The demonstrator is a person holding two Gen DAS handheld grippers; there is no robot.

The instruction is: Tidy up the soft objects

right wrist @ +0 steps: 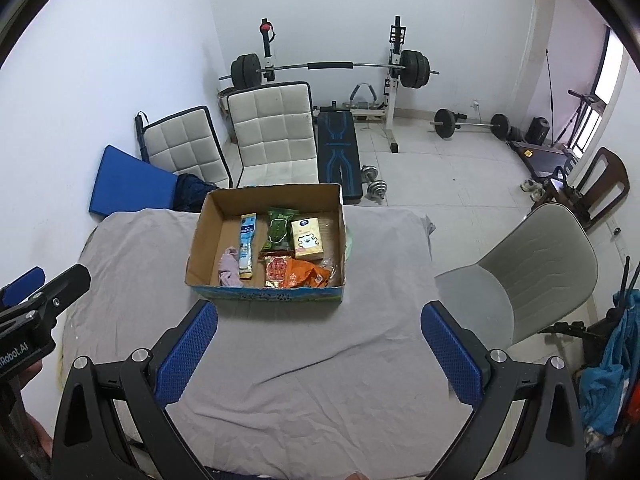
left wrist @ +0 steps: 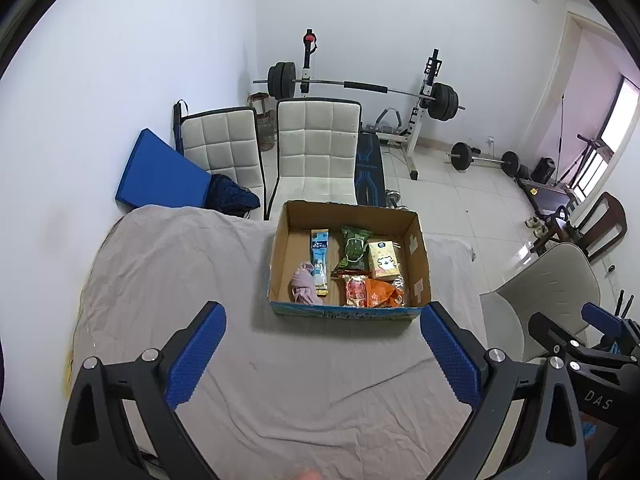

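A cardboard box (left wrist: 418, 258) (right wrist: 196, 240) stands on the grey-sheeted table (left wrist: 168, 264) (right wrist: 132, 248). Inside lie a pink soft cloth (left wrist: 305, 283) (right wrist: 229, 269), a long blue-white packet (left wrist: 320, 262) (right wrist: 247, 247), a green packet (left wrist: 354, 249) (right wrist: 280, 230), a yellow tissue pack (left wrist: 383, 265) (right wrist: 307, 239), a red packet (left wrist: 356, 290) (right wrist: 277, 271) and an orange packet (left wrist: 380, 294) (right wrist: 306, 274). My left gripper (left wrist: 322, 320) is open and empty, in front of the box. My right gripper (right wrist: 318, 316) is open and empty, in front of the box.
Two white padded chairs (left wrist: 316, 144) (right wrist: 272, 132) and a blue mat (left wrist: 160, 172) (right wrist: 128, 184) stand behind the table. A grey chair (left wrist: 552, 292) (right wrist: 532, 264) is at the right. A barbell rack (left wrist: 424, 92) (right wrist: 394, 64) and weights fill the far room.
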